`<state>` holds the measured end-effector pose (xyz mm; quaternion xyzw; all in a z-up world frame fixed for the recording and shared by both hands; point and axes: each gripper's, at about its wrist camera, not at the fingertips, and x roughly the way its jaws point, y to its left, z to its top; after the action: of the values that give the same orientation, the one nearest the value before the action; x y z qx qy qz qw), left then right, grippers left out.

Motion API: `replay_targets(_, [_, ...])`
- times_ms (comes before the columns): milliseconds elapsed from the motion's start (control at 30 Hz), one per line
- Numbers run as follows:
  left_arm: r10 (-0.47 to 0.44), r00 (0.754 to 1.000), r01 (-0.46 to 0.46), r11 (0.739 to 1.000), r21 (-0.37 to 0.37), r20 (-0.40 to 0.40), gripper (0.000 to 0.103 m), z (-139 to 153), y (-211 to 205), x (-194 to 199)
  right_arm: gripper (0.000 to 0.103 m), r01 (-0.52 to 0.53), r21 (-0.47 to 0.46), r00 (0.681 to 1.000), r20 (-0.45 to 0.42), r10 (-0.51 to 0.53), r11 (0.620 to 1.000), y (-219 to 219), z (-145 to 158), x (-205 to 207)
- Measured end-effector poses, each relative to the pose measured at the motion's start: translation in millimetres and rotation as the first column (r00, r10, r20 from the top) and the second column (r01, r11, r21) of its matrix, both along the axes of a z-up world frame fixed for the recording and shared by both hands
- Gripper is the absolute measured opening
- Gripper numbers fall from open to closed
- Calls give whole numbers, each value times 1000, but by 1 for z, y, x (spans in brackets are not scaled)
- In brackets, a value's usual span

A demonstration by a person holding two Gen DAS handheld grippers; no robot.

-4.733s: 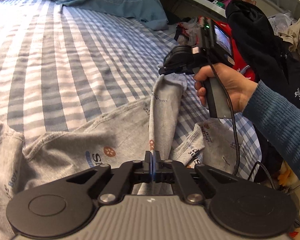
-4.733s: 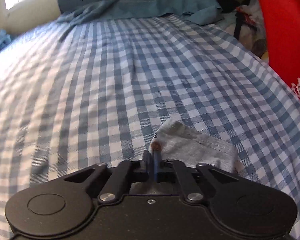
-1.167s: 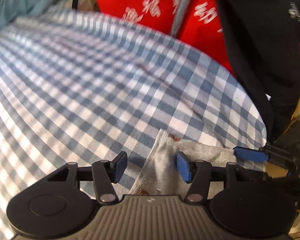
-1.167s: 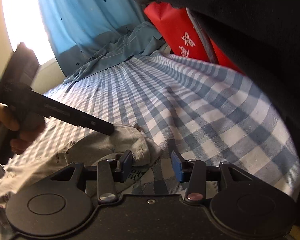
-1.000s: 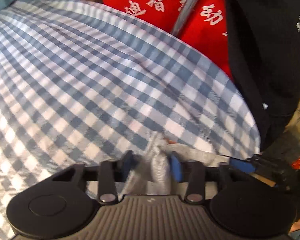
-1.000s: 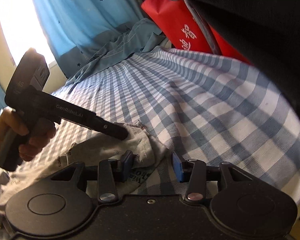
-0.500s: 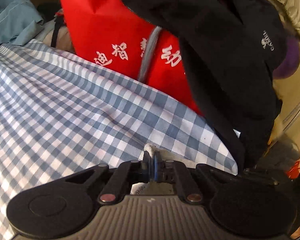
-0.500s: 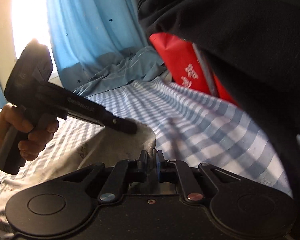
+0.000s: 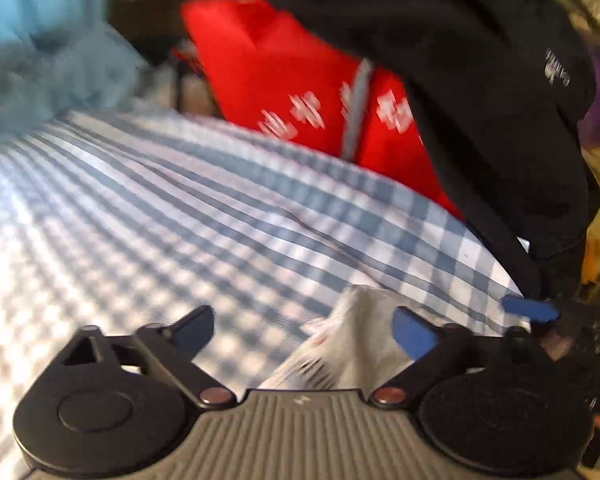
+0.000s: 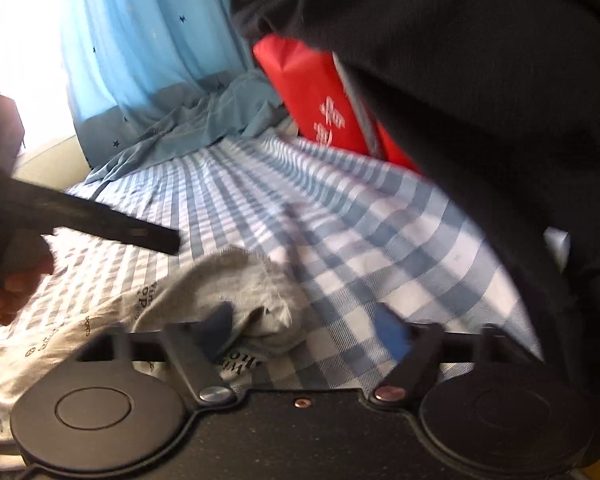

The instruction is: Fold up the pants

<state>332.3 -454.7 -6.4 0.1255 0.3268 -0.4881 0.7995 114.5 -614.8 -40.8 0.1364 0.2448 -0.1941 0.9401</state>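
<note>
Pants, grey ones, lie crumpled on the checked bedsheet near its edge. Left gripper and right gripper are both opening wide, cloth lying loose between the jaws, nothing gripped.

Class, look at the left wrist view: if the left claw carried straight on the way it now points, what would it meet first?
Most likely the checked bedsheet. The left claw, its jaws opening, tilts down at it; the grey pants lie just right of centre. Blur leaves depth unclear.
</note>
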Motion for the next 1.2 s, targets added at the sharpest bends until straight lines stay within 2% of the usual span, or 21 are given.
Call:
replay_targets(67, [49,998,-48,999,-24,49,103,8,35,-15,102,-20,-53,1000,4,20,998,14,3,-1])
replay_targets(200, [142,985,-140,990,-26,100,103,12,116,-55,102,-113,-108,994,2,114,988,46,7,-8])
replay_targets(333, [304,940,-306,952,-13,152,103,9,203,-106,102,-218,-169,976,-18,219,961,94,5,-13])
replay_targets(433, [425,888,-431,902,0,177,103,3,258,-145,102,-314,-265,948,-38,315,912,139,3,-18])
replay_targets(500, [485,854,-496,868,13,189,103,-1,290,-164,102,-373,-350,925,-68,374,859,167,1,-20])
replay_targets(567, [525,831,-539,842,33,185,103,-7,312,-178,102,-437,-432,894,-117,432,789,196,-1,-21])
replay_targets(633, [530,823,-550,833,59,204,103,-13,326,-186,102,-492,-480,864,-163,477,727,216,-2,-21])
replay_targets(700, [521,814,-557,826,90,255,103,-20,335,-193,97,-530,-499,839,-191,509,686,230,-2,-20])
replay_targets(800, [466,810,-539,831,137,356,103,-26,332,-202,92,-544,-508,830,-206,519,668,243,-4,-16])
replay_targets(933, [380,804,-504,843,186,458,99,-30,325,-215,79,-600,-473,790,-224,571,645,254,-11,-15])
replay_targets(1067, [347,812,-477,858,190,470,84,-33,324,-221,69,-617,-495,773,-238,588,612,265,-14,-18])
replay_targets(1100, [343,816,-472,860,193,466,80,-33,323,-220,63,-622,-501,769,-243,592,602,267,-14,-18])
replay_targets(1133, [343,819,-469,862,193,459,79,-34,324,-220,59,-625,-510,765,-249,594,591,270,-15,-18])
replay_targets(1200, [360,821,-474,863,177,443,79,-33,325,-219,44,-626,-536,761,-261,594,566,275,-17,-14])
